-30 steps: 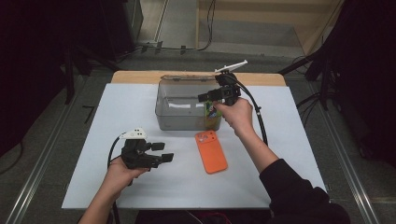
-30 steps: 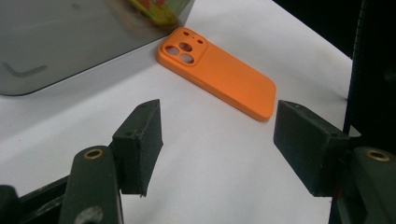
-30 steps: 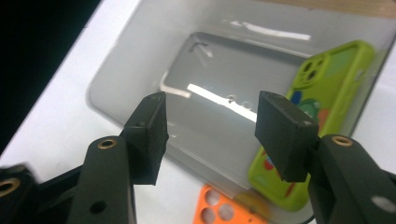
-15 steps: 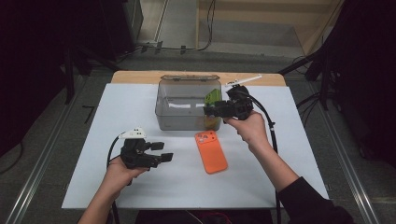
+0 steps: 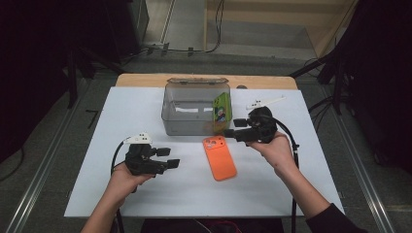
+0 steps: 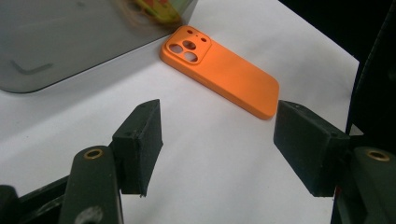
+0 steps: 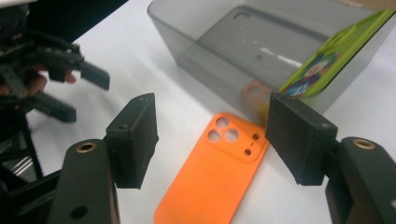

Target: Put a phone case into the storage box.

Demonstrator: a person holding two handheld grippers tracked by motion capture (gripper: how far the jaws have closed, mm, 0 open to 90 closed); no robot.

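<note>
An orange phone case lies camera side up on the white table, just in front of a grey see-through box. Inside the box a green printed phone case leans against the right wall. My right gripper hovers at the box's front right corner, a little above the orange case. Its jaws have just been opening and stand open with nothing between them. At the left, low over the table, my left gripper is open and empty. It points toward the orange case.
The white sheet covers a wooden table whose far edge shows behind the box. Cables trail from both grippers. Dark floor and metal rails surround the table. From the right gripper view the left gripper is seen at far left.
My right gripper has drawn back from over the box to its front right corner and sunk a little. The green case stays leaning inside the box. The left gripper has not moved.
</note>
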